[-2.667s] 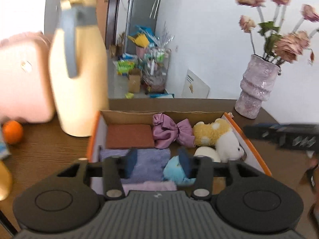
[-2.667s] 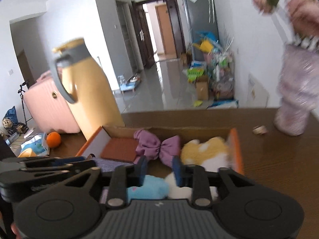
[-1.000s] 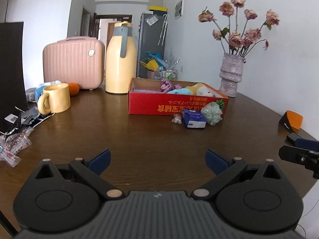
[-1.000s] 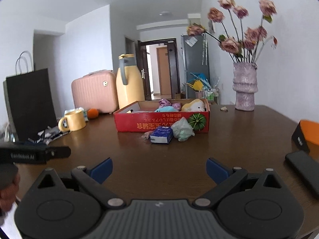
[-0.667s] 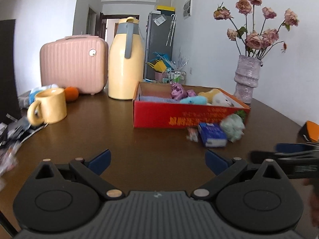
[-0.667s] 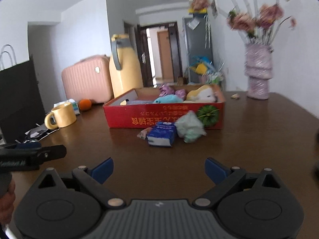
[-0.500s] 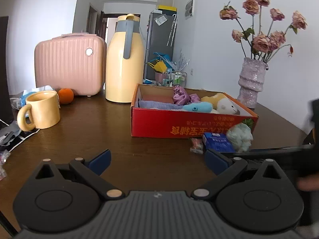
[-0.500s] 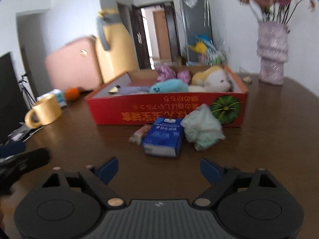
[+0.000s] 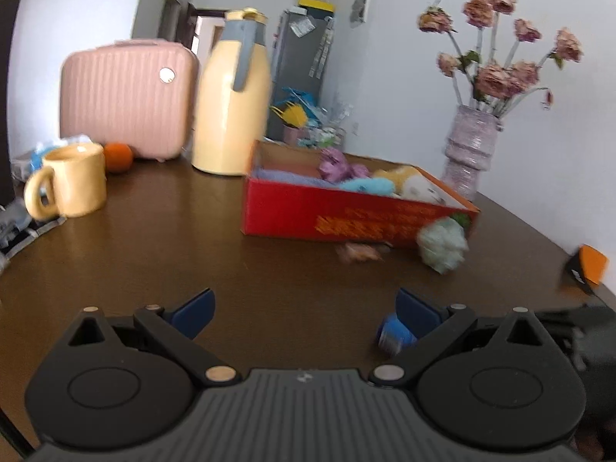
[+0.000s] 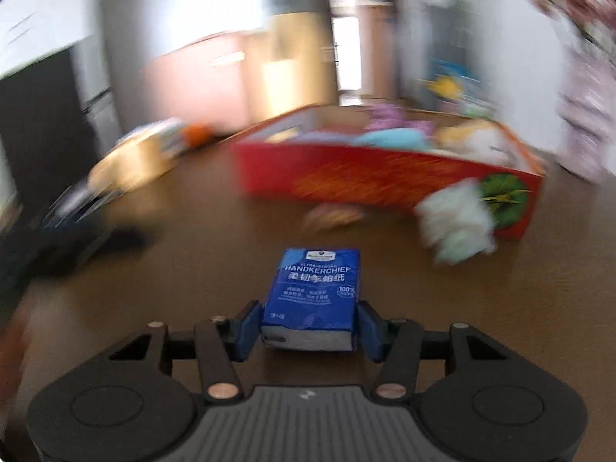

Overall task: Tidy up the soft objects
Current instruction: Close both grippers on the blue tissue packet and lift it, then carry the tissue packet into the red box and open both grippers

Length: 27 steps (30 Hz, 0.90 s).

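Right gripper (image 10: 309, 325) clamped on a blue handkerchief pack (image 10: 313, 294), one blue pad pressed to each side, pack lifted clear of the brown table (image 10: 231, 254); the printed face points up and away from the camera. The right wrist view is heavily motion-blurred beyond the pack. Left gripper (image 9: 304, 306) hangs low over the table with jaws spread wide, nothing between them. Just by its right finger a blue shape (image 9: 394, 337) shows, likely the same pack (too blurred to be sure). Red cardboard box (image 9: 346, 215) sits mid-table holding soft items: purple bow (image 9: 337, 161), light blue plush (image 9: 369, 184), yellow-and-white plush (image 9: 412, 184), a folded lavender cloth (image 9: 285, 177) at its left end. Against the box's front right corner lies a pale green crumpled bundle (image 9: 442, 240); a small wrapper (image 9: 360, 252) lies to its left. Behind: yellow jug (image 9: 231, 104), pink case (image 9: 127, 96), yellow mug (image 9: 73, 181), orange (image 9: 117, 156), flower vase (image 9: 469, 150).
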Available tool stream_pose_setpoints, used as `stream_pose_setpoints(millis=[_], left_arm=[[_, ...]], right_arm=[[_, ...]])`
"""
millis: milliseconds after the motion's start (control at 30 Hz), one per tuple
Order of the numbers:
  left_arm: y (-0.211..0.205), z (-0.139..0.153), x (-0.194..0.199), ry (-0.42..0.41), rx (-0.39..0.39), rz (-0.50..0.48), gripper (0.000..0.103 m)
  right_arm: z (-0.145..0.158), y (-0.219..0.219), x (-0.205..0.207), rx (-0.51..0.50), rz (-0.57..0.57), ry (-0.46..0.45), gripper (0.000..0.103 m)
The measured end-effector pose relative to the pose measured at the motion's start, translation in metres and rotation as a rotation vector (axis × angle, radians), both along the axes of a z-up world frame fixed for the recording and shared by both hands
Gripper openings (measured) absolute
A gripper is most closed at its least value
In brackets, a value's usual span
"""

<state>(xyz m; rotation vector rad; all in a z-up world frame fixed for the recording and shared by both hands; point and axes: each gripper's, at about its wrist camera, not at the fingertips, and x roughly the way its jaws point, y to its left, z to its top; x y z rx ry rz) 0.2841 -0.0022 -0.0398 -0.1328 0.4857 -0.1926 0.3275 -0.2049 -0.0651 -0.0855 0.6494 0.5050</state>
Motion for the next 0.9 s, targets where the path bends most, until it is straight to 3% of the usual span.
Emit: stream_pose_setpoints(millis=[33,67,100,133,233,367,433,567,667,733,900], left_arm=[[-0.004,-0.002,-0.004,0.008,-0.008,-0.021,0.100],[-0.008,-0.004,-0.008,0.018,-0.016,-0.043,0.099],[-0.013,-0.007,-0.011,0.037,-0.024,-0.062,0.096],[-0.017,-0.009,-0.012,0.057,-0.033,-0.078,0.091],[-0.028,-0.017,-0.018,0.121,-0.080,-0.134,0.077],[-0.030,-0.024,-0.024,0.184,-0.142,-0.147,0.069],[-0.029,-0.027,-0.024,0.213,-0.166,-0.144,0.053],[-0.025,-0.033,-0.015,0.253,-0.249,-0.149,0.041],[-0.023,-0.036,-0.014,0.280,-0.312,-0.156,0.028],[-0.026,-0.035,-0.017,0.280,-0.314,-0.158,0.026],[-0.036,-0.029,-0.035,0.271,-0.297,-0.186,0.025]], right_arm=[[0.000,0.000,-0.023,-0.030,0.074,-0.013,0.056],[0.000,-0.001,-0.041,-0.046,0.112,-0.030,0.065],[0.001,-0.004,-0.058,-0.071,0.112,-0.048,0.071],[0.002,-0.008,-0.068,-0.099,0.076,-0.065,0.078],[0.007,-0.026,-0.090,-0.115,-0.080,-0.112,0.078],[0.013,-0.050,-0.097,0.112,-0.144,-0.049,0.069],[0.013,-0.058,-0.091,0.219,-0.147,-0.014,0.060],[0.003,-0.058,-0.065,0.295,-0.188,0.042,0.034],[-0.012,-0.057,-0.049,0.384,-0.195,0.133,0.024],[-0.020,-0.061,-0.050,0.456,-0.200,0.168,0.023],[-0.018,-0.066,-0.078,0.467,-0.228,0.161,0.021]])
